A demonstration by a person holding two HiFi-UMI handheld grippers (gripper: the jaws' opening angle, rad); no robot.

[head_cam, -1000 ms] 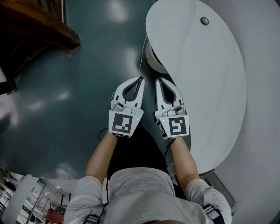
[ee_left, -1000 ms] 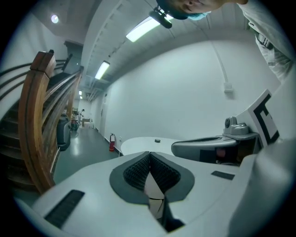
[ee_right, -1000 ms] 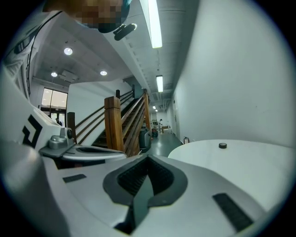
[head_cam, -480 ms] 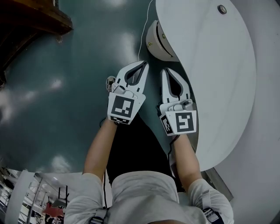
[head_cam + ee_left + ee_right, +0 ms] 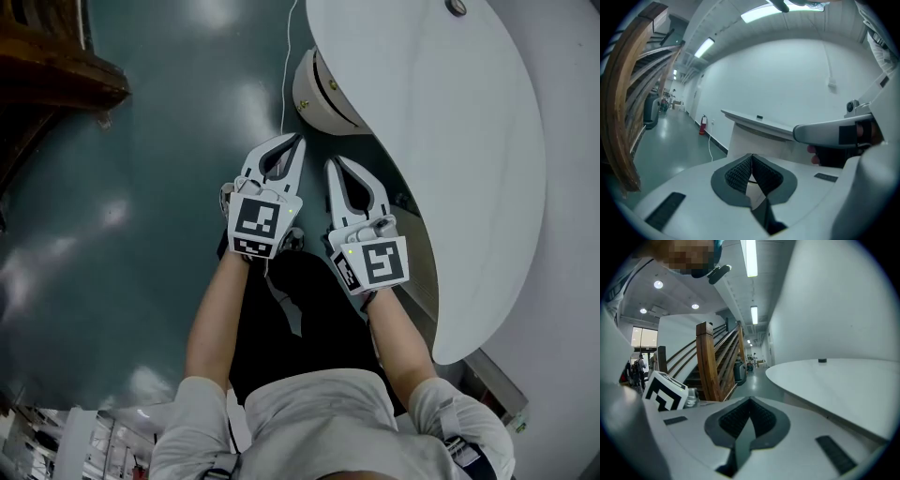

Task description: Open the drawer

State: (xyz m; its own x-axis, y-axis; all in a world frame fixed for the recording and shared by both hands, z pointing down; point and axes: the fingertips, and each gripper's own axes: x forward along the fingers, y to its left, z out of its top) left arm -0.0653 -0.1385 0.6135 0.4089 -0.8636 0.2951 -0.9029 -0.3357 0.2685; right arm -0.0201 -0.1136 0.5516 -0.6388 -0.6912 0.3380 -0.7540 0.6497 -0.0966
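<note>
My left gripper and right gripper hang side by side over the dark green floor, beside the edge of a white curved desk. Each has its jaws together with nothing between them. In the left gripper view the ribbed pads meet at the gripper's tip, and a white counter stands ahead by the wall. The right gripper view shows its gripper shut too, with the desk top to its right. A white rounded unit sits under the desk just beyond the tips. No drawer front shows plainly.
A wooden staircase rises at the far left, its post close in the right gripper view. A white cable runs across the floor to the rounded unit. A red fire extinguisher stands by the far wall. A small dark knob lies on the desk.
Both grippers have sunk lower beside the desk edge, still shut and side by side. The rounded unit under the desk has come further into view.
</note>
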